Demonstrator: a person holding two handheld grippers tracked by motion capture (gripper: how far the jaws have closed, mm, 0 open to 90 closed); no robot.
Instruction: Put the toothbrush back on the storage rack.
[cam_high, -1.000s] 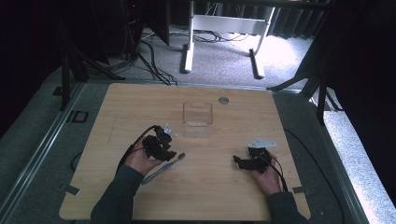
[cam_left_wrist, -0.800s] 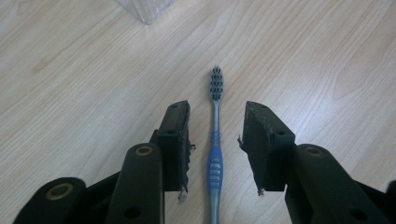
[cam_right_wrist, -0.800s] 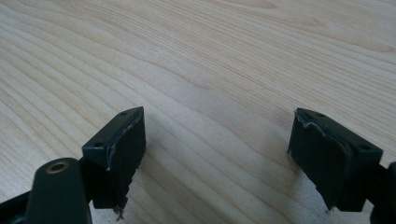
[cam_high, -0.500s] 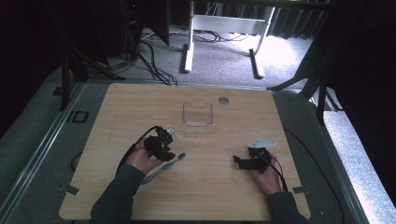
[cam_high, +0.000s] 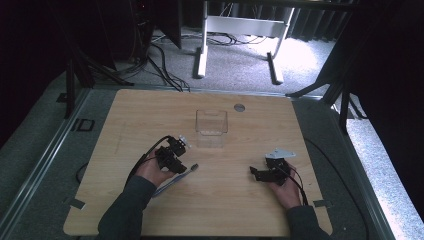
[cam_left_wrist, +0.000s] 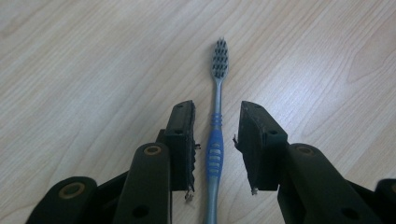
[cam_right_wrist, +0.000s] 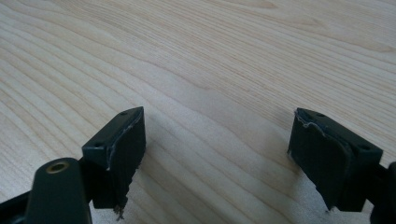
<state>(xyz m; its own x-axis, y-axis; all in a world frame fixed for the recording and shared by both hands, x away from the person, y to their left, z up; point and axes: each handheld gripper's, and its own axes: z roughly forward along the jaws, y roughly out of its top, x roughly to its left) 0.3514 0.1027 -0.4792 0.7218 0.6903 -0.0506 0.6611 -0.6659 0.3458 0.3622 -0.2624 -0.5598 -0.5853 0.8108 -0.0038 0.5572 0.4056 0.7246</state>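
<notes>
We have our left gripper (cam_left_wrist: 215, 140) straddling the toothbrush (cam_left_wrist: 215, 135), which lies flat on the tabletop (cam_high: 150, 115) near its left front, with the bristle head pointing away from us in the left gripper view. The jaws have just been closing, and the blue ribbed handle sits between them, but a gap shows on each side, so the pads (cam_left_wrist: 183, 140) do not press on it yet: the gripper stands partly apart, holding nothing.

To do this well, we judge that we should centre first. The handle runs nearer the left pad than the right one, so a small sideways nudge would let both pads meet it together instead of rolling it. We would keep the pads low, touching or just above the wood, since the handle is thin and a high grip could slip off its top. Closing on the ribbed part looks wise, as it should give the best hold. We should squeeze slowly and check that the brush does not twist.

Our right gripper (cam_right_wrist: 217, 154) rests over bare wood well to the right, its jaws wide apart with nothing between them.

Counting: one toothbrush, one clear box (cam_high: 211, 122) towards the far middle, one small round disc (cam_high: 239, 107) beyond it, and two grippers.
</notes>
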